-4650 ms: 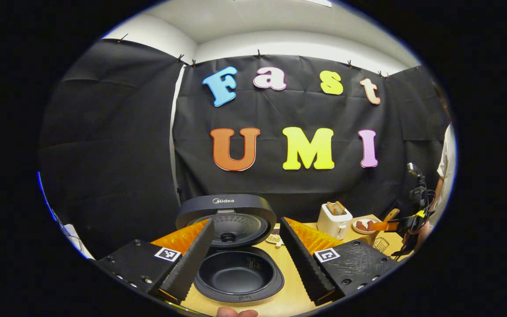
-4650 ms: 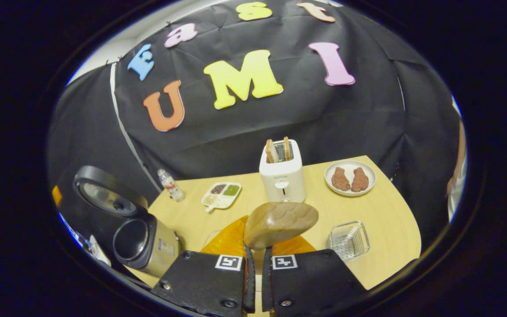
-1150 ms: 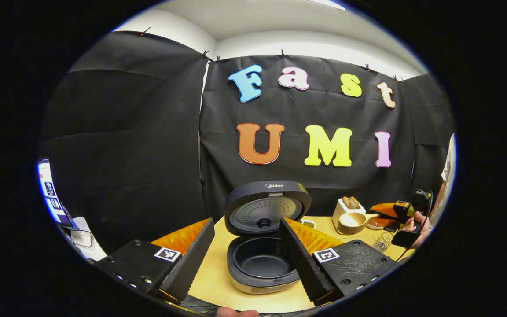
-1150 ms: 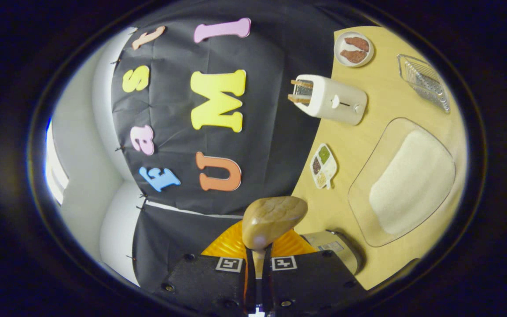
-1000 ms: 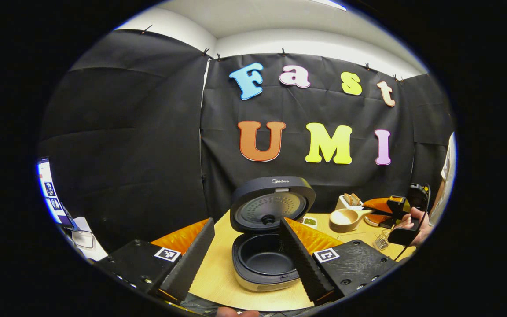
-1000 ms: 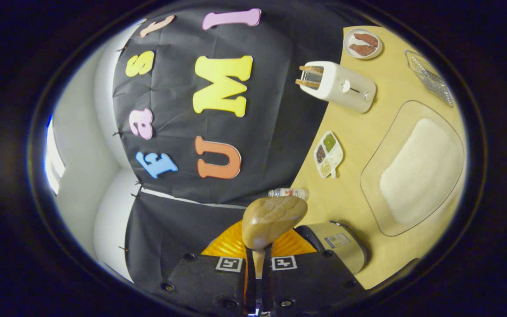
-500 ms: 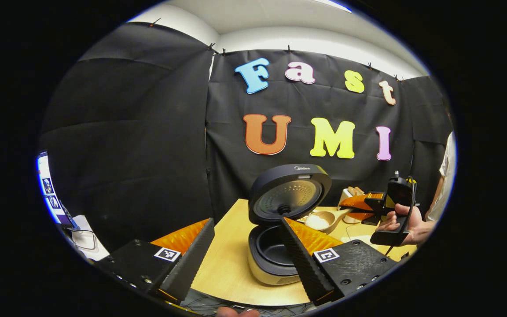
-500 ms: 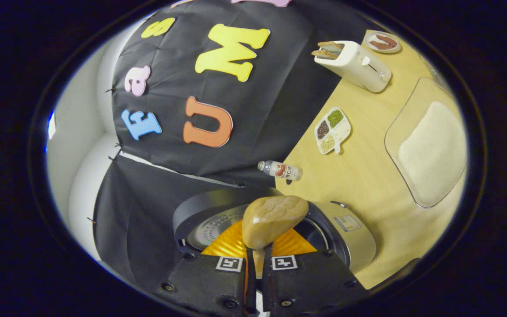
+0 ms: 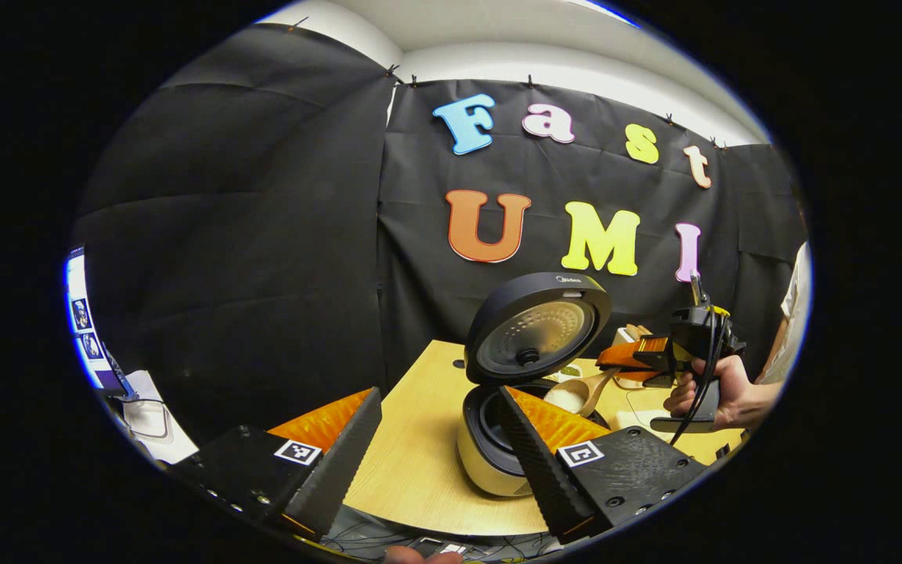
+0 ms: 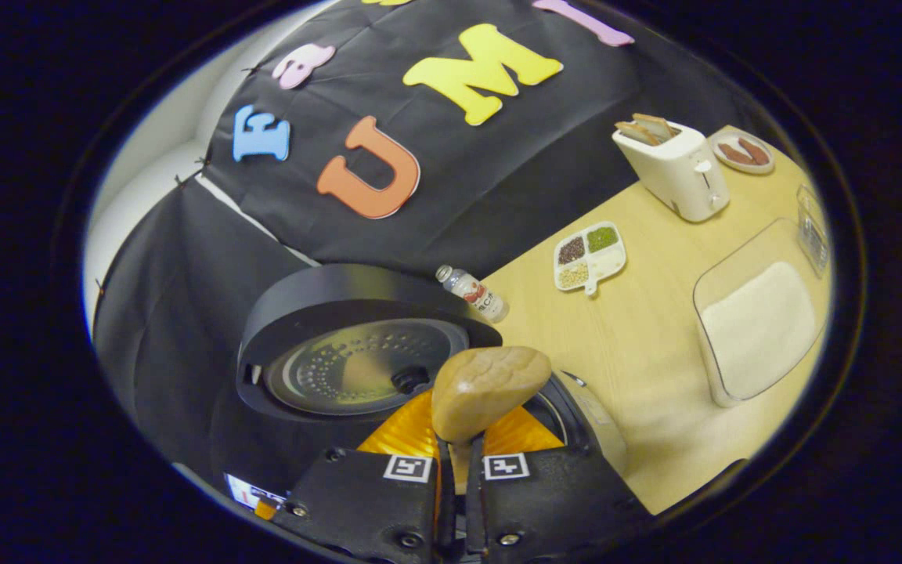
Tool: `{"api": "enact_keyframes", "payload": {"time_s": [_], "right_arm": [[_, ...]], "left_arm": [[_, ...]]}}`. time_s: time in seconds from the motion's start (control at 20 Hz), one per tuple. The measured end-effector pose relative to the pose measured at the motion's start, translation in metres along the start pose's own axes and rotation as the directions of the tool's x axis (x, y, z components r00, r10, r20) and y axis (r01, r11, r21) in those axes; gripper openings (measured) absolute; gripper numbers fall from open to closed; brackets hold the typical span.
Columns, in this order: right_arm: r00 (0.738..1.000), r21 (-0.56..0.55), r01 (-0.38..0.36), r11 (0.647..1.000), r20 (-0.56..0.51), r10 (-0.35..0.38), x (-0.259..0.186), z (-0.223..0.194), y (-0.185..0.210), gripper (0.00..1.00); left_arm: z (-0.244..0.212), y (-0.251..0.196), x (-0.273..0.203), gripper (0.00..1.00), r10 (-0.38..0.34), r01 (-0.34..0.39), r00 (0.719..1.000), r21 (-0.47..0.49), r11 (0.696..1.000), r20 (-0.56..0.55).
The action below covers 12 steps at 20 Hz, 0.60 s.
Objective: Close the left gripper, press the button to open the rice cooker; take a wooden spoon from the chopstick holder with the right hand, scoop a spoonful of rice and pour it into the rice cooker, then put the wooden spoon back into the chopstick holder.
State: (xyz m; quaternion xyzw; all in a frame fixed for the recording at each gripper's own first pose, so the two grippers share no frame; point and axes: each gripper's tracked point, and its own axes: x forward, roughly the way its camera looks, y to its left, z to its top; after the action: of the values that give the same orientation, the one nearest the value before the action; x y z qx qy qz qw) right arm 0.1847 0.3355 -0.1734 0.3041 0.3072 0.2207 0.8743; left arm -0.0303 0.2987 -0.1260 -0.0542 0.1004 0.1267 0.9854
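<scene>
While clamped, wooden spoon over rice cooker

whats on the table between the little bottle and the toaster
In the right gripper view, a divided snack dish sits between the bottle and the toaster.

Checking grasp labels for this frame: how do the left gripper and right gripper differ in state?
1. The left gripper is open, its fingers spread wide; the right gripper is shut on the wooden spoon.
2. The left gripper holds nothing; the right gripper carries the spoon, whose bowl holds white rice, seen in the left gripper view.
3. The left gripper sits back from the open rice cooker; the right gripper holds the spoon at the cooker's rim.

Both face the cooker.
</scene>
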Motion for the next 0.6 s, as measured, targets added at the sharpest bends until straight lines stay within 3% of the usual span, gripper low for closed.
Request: {"api": "enact_keyframes", "payload": {"time_s": [0.35, 0.6], "right_arm": [[0.999, -0.128, 0.047, 0.991, 0.002, -0.047, 0.0064, -0.007, 0.0048, 0.11], [0.996, -0.278, 0.094, 0.956, 0.036, -0.087, 0.0034, -0.0053, 0.0092, 0.11]], "left_arm": [[-0.0032, 0.0129, -0.0005, 0.95, 0.009, -0.009, 1.0, -0.024, 1.0, -0.005], [-0.0019, 0.0095, -0.0008, 0.95, 0.005, -0.005, 1.0, -0.039, 0.999, -0.004]]}}
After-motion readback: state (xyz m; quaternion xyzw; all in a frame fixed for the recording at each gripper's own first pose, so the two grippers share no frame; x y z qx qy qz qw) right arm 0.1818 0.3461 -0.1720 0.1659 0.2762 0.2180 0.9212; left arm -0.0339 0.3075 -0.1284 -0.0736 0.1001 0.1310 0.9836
